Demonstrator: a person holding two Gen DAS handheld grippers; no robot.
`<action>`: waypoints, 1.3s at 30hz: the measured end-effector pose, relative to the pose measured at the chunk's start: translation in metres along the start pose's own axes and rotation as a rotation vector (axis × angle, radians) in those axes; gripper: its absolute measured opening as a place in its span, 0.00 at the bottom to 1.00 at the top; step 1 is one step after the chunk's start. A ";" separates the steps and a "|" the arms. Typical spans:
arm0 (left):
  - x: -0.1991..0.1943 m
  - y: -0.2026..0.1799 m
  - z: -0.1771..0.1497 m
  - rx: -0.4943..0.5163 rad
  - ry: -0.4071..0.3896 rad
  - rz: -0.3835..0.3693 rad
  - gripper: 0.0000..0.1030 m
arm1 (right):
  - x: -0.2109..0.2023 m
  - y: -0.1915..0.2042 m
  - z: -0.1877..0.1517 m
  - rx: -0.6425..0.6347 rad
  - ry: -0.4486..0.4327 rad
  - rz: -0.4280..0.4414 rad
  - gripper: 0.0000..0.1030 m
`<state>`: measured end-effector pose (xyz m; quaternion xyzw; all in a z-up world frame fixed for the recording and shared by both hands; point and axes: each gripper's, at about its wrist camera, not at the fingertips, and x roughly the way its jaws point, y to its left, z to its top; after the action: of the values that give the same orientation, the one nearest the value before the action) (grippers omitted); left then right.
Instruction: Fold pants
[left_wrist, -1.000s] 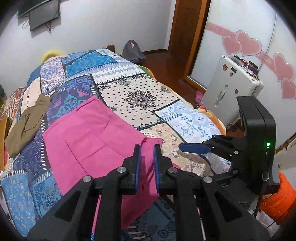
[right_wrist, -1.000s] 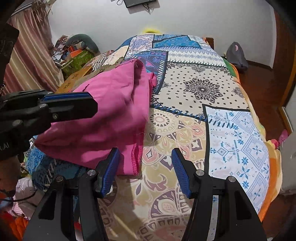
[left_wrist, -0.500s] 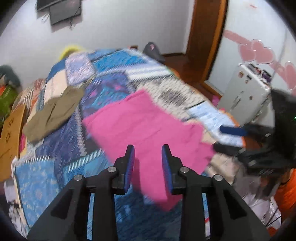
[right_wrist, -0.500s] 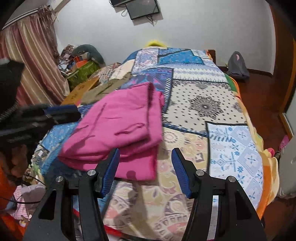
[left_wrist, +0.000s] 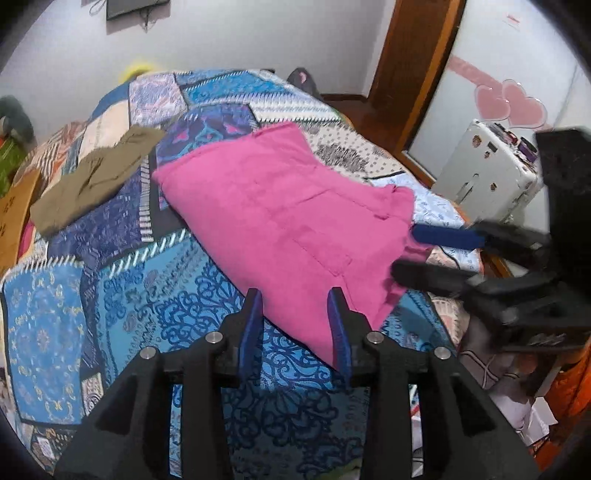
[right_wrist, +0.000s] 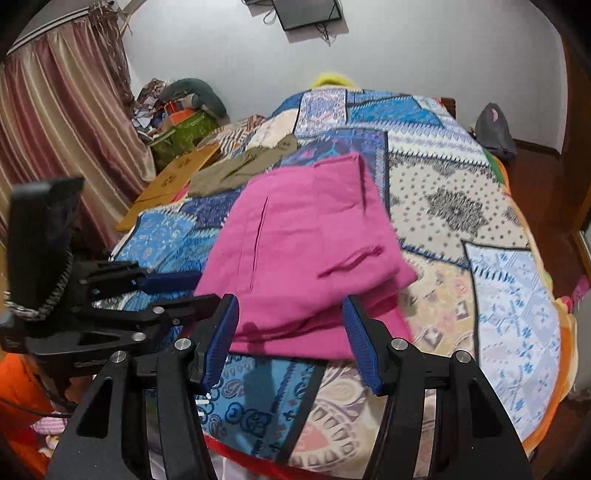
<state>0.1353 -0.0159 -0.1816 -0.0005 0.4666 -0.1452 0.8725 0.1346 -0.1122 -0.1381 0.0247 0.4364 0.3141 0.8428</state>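
Pink pants (left_wrist: 284, 221) lie folded in a flat stack on the patchwork bedspread (left_wrist: 122, 291), near the bed's front edge; they also show in the right wrist view (right_wrist: 306, 251). My left gripper (left_wrist: 293, 317) is open and empty, just short of the stack's near edge. My right gripper (right_wrist: 290, 332) is open and empty, its jaws standing wide before the stack's near edge. Each gripper shows in the other's view: the right one (left_wrist: 439, 254) at the stack's right corner, the left one (right_wrist: 177, 291) at its left side.
Olive-brown pants (left_wrist: 96, 177) lie on the bed's far left. A cardboard piece (right_wrist: 173, 184) and cluttered bags (right_wrist: 181, 129) sit beside the bed by the curtain. A white suitcase (left_wrist: 487, 173) stands right of the bed. A grey bag (right_wrist: 493, 129) rests on the floor.
My left gripper opened and let go of the pink pants, then drew back. The pants dropped onto the bed as a folded stack. My right gripper stayed open and pulled back slightly.
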 end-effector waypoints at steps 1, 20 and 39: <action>-0.004 0.002 0.002 -0.004 -0.010 0.000 0.35 | 0.004 -0.001 -0.002 0.011 0.006 -0.004 0.53; 0.033 0.120 0.097 -0.070 -0.064 0.155 0.41 | 0.032 -0.065 0.029 -0.056 0.075 -0.133 0.53; 0.130 0.163 0.133 -0.064 0.055 -0.049 0.28 | 0.039 -0.085 0.059 0.078 0.001 -0.087 0.55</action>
<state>0.3528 0.0899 -0.2342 -0.0358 0.4947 -0.1516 0.8550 0.2380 -0.1452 -0.1566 0.0385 0.4494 0.2599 0.8538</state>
